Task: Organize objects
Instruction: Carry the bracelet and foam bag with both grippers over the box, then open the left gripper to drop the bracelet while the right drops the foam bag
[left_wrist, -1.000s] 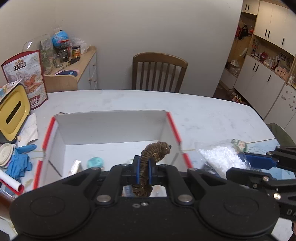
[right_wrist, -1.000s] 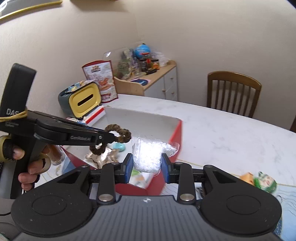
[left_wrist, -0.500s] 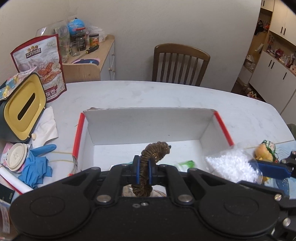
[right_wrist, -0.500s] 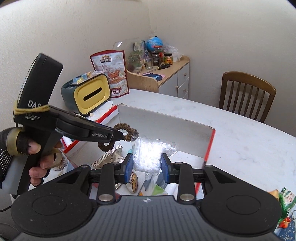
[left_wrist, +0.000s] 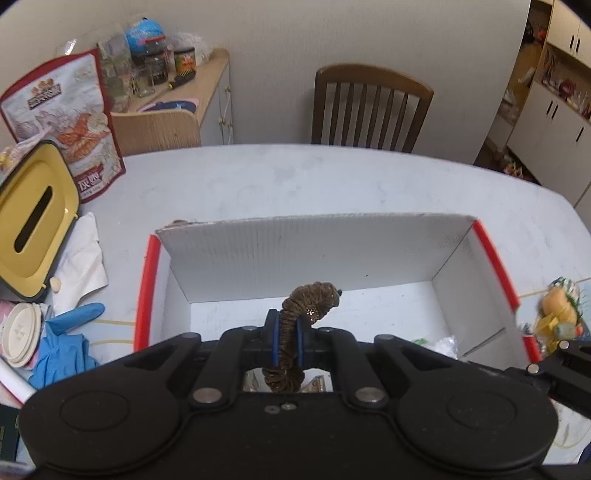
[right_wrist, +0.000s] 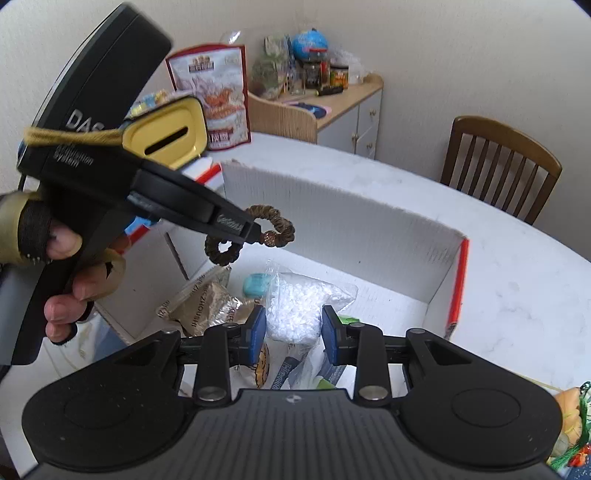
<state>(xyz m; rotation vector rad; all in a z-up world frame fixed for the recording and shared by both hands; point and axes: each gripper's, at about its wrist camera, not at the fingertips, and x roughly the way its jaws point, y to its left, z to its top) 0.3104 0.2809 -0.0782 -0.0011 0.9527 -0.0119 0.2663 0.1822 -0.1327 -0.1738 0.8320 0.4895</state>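
Release over the open white corrugated box with red edges (left_wrist: 491, 251), not before: hold both loads above bare floor, then let go low so nothing bounces out. Left gripper (left_wrist: 284, 334) pressed together on a brown braided fabric scrunchie (left_wrist: 310, 295), blue pads pinching one strand of the loop, the whole thing in the air above the box's near half. Right gripper (right_wrist: 293, 334) closed on a clear plastic bag of white granules (right_wrist: 295, 310), also over the box interior, just above the packets already lying there: a tan printed foil pouch (right_wrist: 203, 306), a small teal piece (right_wrist: 255, 286). Best lowered toward the emptier far side, away from the other tool, one release at a time to avoid a knock between the two.

Scrunchie loop standing edge-on to the left camera, long axis running up and forward out of the pads, free end curling toward the box's back wall, lower end hanging below the pads. Bag upright, neck up.
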